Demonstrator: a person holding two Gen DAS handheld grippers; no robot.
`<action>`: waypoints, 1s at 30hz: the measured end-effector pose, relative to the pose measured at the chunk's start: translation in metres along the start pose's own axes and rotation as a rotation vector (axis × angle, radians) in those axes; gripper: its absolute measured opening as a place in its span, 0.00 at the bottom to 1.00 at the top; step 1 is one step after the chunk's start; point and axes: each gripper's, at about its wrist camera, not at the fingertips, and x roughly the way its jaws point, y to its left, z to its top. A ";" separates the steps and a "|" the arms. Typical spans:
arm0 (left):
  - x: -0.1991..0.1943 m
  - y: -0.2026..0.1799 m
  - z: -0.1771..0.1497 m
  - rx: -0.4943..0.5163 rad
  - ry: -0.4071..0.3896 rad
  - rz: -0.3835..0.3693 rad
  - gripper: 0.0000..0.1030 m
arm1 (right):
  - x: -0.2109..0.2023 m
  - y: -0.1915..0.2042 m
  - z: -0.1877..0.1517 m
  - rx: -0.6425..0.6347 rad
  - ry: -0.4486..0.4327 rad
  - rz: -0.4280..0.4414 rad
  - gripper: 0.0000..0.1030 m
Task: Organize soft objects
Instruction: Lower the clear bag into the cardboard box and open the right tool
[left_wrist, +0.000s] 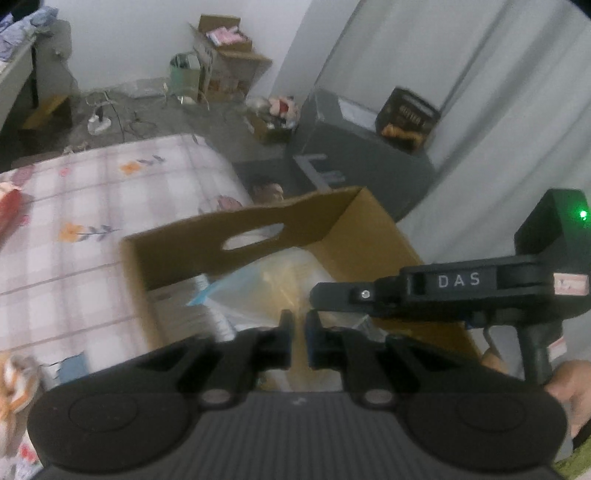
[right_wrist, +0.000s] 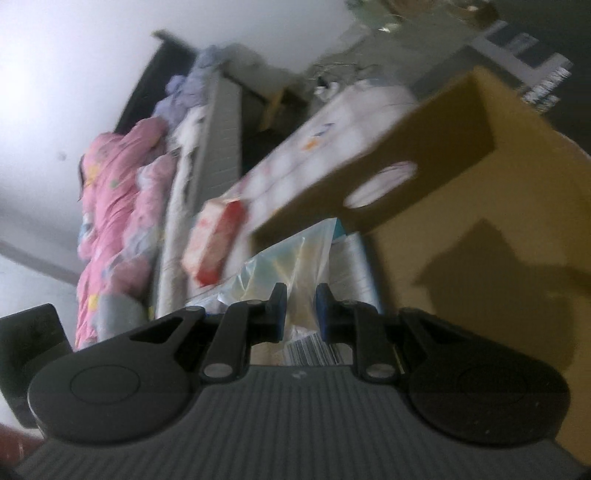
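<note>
Cardboard box (left_wrist: 354, 236) is your landmark: it stands open on the bed (left_wrist: 74, 229), and the clear plastic bag (left_wrist: 273, 284) of soft stuff lies inside it. Your left hand-held gripper (left_wrist: 298, 334) hangs just above that bag, fingers drawn together with nothing between them. Your right hand-held gripper (right_wrist: 301, 312) points into the box too, its jaws a narrow gap apart; bag film (right_wrist: 295, 258) shows between them, but blur hides whether the pads pinch it.
</note>
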 end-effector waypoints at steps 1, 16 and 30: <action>0.011 -0.001 0.003 0.001 0.015 0.009 0.08 | 0.006 -0.010 0.005 0.007 0.006 -0.012 0.15; 0.073 0.026 0.017 -0.050 0.138 0.111 0.17 | 0.098 -0.084 0.033 0.030 0.099 -0.148 0.15; -0.005 0.032 0.011 -0.040 0.018 0.091 0.41 | 0.097 -0.058 0.017 0.020 -0.018 -0.198 0.17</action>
